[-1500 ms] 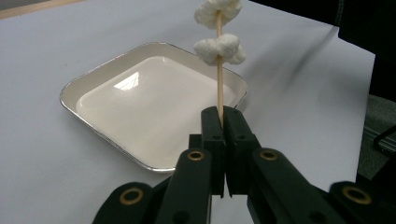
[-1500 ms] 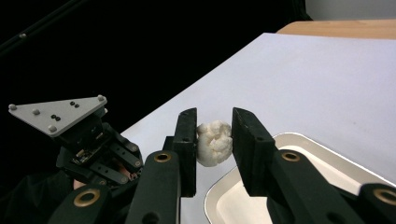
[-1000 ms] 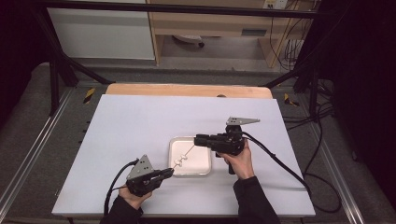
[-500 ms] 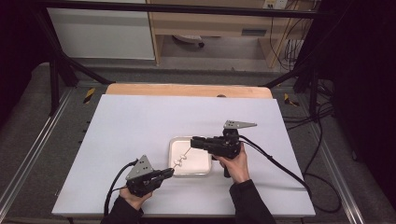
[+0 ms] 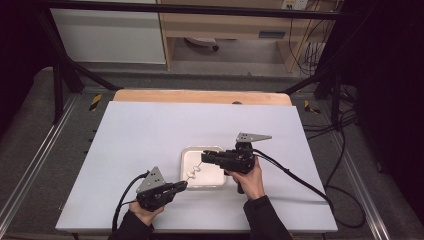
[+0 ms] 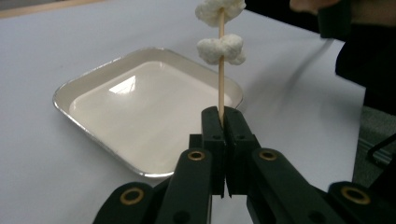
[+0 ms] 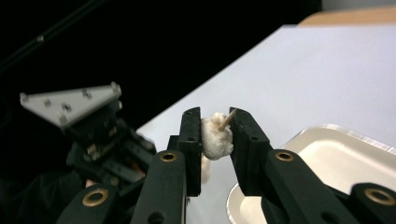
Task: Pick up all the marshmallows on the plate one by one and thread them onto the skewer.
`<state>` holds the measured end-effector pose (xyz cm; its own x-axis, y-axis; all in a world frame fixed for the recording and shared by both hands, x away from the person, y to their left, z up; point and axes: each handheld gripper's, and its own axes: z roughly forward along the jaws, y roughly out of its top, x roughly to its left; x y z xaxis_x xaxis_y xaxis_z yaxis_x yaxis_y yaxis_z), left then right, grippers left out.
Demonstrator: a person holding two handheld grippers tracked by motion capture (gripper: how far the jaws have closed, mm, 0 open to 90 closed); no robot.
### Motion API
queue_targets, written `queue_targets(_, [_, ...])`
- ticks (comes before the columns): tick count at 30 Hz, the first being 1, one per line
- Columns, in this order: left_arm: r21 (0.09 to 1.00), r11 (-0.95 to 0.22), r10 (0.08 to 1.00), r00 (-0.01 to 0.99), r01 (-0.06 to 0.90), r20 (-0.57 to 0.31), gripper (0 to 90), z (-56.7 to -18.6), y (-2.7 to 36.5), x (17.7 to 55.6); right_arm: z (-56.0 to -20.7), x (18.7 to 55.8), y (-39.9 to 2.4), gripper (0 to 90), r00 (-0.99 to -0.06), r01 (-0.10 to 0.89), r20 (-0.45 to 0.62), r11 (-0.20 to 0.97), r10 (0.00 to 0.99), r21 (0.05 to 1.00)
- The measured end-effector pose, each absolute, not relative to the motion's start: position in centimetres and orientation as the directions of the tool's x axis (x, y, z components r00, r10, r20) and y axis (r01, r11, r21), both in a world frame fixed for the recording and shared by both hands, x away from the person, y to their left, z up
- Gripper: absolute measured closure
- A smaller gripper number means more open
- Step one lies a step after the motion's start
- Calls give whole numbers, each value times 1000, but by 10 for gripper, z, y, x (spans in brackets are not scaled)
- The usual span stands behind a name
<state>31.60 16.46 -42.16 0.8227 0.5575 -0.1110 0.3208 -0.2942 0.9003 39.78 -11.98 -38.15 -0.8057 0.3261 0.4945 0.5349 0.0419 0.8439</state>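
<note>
Sitting near the desk's front edge, the tray (image 5: 218, 181) lies empty. Above it the left gripper (image 6: 222, 122) clenches a skewer (image 6: 221, 88) carrying two puffs; the right gripper (image 7: 215, 131) squeezes the top puff (image 7: 216, 136).

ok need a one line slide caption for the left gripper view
Left hand-held gripper shut on a wooden skewer threaded with two white puffy pieces, above an empty foil tray

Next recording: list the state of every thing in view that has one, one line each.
Skewer: upright over the tray, lower end clamped in the left gripper.
Top marshmallow piece: on the skewer tip, pinched by the right gripper.
Lower marshmallow piece: threaded on the skewer, free of both grippers.
Tray: flat on the table, nothing lying in it.
Table: white cover, bearing the tray.
</note>
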Motion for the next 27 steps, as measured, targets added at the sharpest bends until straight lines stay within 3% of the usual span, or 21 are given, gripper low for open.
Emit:
queue_targets(15, [892,-303,567,816,337,-115,885,-424,163,318,-395,395,-110,741,-811,532,480,80,334,843])
queue_targets(27, [887,-296,587,800,356,-125,884,-424,167,321,-381,392,-123,382,-830,444,354,125,431,887])
